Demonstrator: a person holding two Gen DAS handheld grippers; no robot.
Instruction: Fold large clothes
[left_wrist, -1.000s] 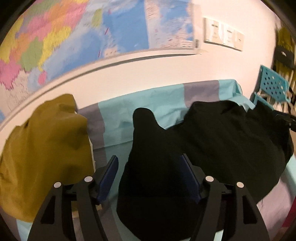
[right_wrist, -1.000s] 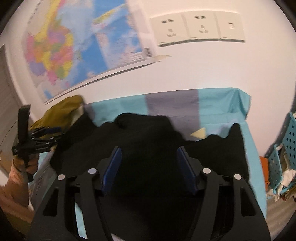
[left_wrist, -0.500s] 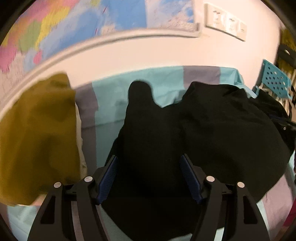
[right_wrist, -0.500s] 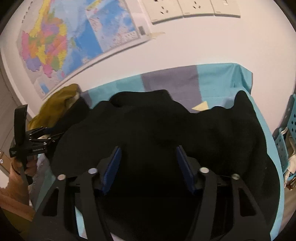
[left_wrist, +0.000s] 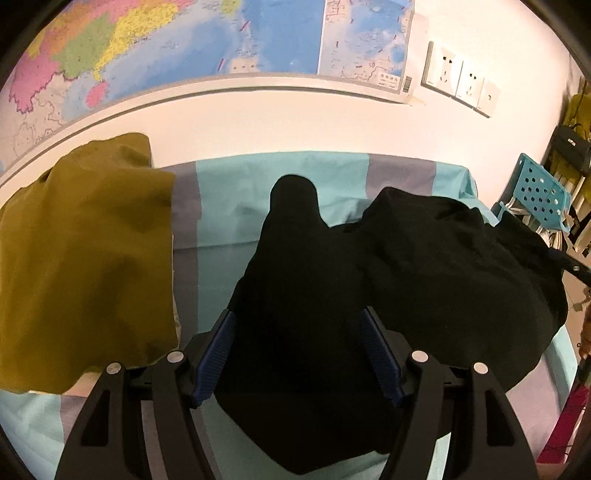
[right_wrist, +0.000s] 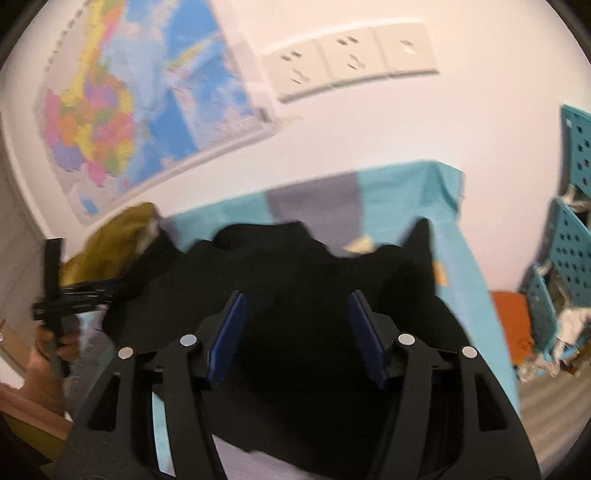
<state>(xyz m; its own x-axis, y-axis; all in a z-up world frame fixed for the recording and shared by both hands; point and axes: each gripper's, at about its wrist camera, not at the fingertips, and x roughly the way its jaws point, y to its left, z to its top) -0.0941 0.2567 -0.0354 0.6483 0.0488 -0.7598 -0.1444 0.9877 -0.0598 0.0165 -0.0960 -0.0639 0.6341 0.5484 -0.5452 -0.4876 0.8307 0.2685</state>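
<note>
Both grippers gape over the black garment (left_wrist: 424, 266), gripping nothing: left gripper (left_wrist: 297, 356); right gripper (right_wrist: 297, 334) widening, its view alone showing a hand (right_wrist: 44, 363).

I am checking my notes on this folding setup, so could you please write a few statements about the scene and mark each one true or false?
1. The black garment lies on a striped teal and grey sheet. True.
2. A mustard cloth lies to the right of the black garment in the left wrist view. False: it lies to the left.
3. A map hangs on the wall. True.
4. The wall sockets are below the sheet. False: they are on the wall above it.
</note>
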